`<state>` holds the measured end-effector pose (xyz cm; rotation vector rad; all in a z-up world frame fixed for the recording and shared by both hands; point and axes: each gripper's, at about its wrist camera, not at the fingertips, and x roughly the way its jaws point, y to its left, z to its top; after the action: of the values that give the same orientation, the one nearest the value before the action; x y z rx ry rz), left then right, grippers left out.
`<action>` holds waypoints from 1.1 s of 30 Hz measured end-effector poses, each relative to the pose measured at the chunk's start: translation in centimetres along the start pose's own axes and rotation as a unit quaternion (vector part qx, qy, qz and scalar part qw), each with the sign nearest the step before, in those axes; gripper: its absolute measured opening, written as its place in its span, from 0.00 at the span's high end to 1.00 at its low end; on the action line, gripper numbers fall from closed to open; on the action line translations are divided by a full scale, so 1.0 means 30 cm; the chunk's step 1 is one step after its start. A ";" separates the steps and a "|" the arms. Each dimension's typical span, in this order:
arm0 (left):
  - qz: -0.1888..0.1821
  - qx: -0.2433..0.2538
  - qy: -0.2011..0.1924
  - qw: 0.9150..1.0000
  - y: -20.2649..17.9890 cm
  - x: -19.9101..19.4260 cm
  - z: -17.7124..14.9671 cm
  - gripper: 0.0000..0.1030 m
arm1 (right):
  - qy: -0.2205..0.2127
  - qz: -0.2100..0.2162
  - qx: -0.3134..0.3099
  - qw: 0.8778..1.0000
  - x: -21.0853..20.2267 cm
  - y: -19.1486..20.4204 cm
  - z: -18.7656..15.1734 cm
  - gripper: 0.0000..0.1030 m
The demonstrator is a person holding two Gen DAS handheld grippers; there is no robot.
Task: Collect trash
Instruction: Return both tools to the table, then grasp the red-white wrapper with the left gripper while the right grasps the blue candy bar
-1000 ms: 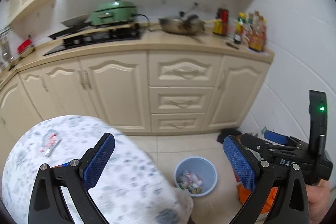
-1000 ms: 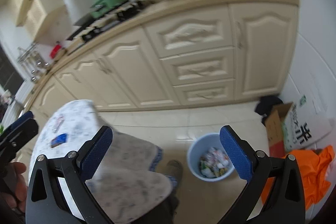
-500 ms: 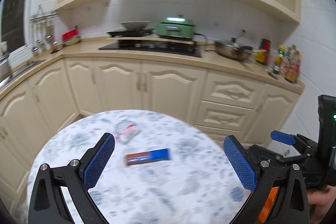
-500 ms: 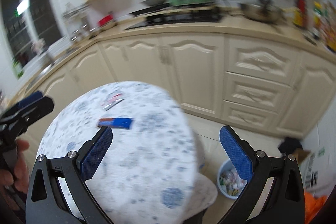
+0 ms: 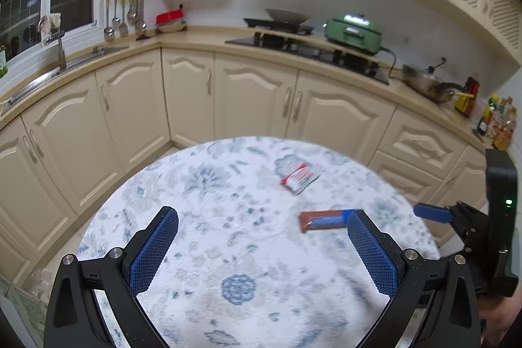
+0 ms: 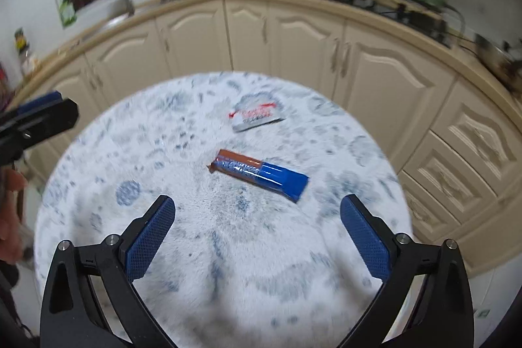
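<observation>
A blue and brown snack bar wrapper [image 6: 259, 173] lies on the round white table with a blue flower pattern [image 6: 163, 152]. A small red and white sachet [image 6: 256, 116] lies just beyond it. Both also show in the left wrist view: the wrapper [image 5: 326, 220] and the sachet [image 5: 298, 178]. My left gripper [image 5: 262, 240] is open and empty above the table, with the wrapper beside its right finger. My right gripper [image 6: 257, 227] is open and empty, with the wrapper just ahead of it between the fingers. The trash bin is out of view.
Cream kitchen cabinets [image 5: 248, 100] curve round behind the table. The counter holds a stove with a green pot [image 5: 354, 33], a pan [image 5: 427, 83], bottles [image 5: 499, 123] and a sink [image 5: 65, 61]. The right gripper shows at the right edge of the left view [image 5: 434, 212].
Both views swung left and up from the floor bin to the table top. The wrapper and sachet came into clear view. Both grippers stayed open.
</observation>
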<state>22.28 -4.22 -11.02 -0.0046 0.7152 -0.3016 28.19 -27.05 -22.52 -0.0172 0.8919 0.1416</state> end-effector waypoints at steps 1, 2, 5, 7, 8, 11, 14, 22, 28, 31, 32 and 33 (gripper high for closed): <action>0.003 0.001 0.006 1.000 0.012 0.020 0.008 0.01 | 0.008 0.002 -0.008 1.000 0.037 0.001 0.004 0.09; 0.005 0.002 0.010 1.000 0.016 0.046 0.022 0.01 | 0.013 0.002 -0.014 1.000 0.063 -0.001 0.007 0.17; 0.009 0.002 0.028 1.000 0.021 0.119 0.037 0.01 | 0.037 -0.002 -0.050 0.998 0.165 -0.009 0.013 0.24; 0.010 0.002 0.038 0.999 0.024 0.167 0.042 0.01 | 0.048 0.001 -0.070 0.996 0.221 -0.021 0.020 0.24; 0.011 0.005 0.041 0.999 0.025 0.190 0.046 0.01 | 0.051 0.004 -0.080 0.996 0.244 -0.028 0.026 0.24; 0.016 0.014 0.054 0.998 0.011 0.269 0.061 0.01 | 0.047 0.020 -0.107 0.993 0.280 -0.035 0.049 0.24; 0.013 0.018 0.065 0.998 0.012 0.338 0.072 0.01 | 0.054 0.052 -0.133 0.988 0.335 -0.027 0.073 0.27; 0.005 0.054 0.082 0.995 -0.037 0.522 0.109 0.01 | 0.045 0.081 -0.117 0.989 0.363 -0.030 0.099 0.67; -0.009 0.091 0.095 0.991 -0.108 0.715 0.156 0.01 | 0.039 0.057 -0.039 0.997 0.339 -0.103 0.084 0.81; -0.014 0.113 0.104 0.988 -0.153 0.817 0.173 0.01 | 0.037 0.042 0.004 0.998 0.325 -0.157 0.077 0.81; -0.013 0.118 0.106 0.987 -0.168 0.841 0.176 0.01 | 0.034 0.036 0.023 0.999 0.321 -0.181 0.075 0.81; -0.015 0.128 0.108 0.986 -0.186 0.876 0.182 0.03 | 0.032 0.030 0.032 0.999 0.321 -0.194 0.075 0.81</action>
<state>43.06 -17.28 -23.25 0.2643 0.8882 -0.4260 36.65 -31.55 -28.86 0.0646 0.9611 0.1701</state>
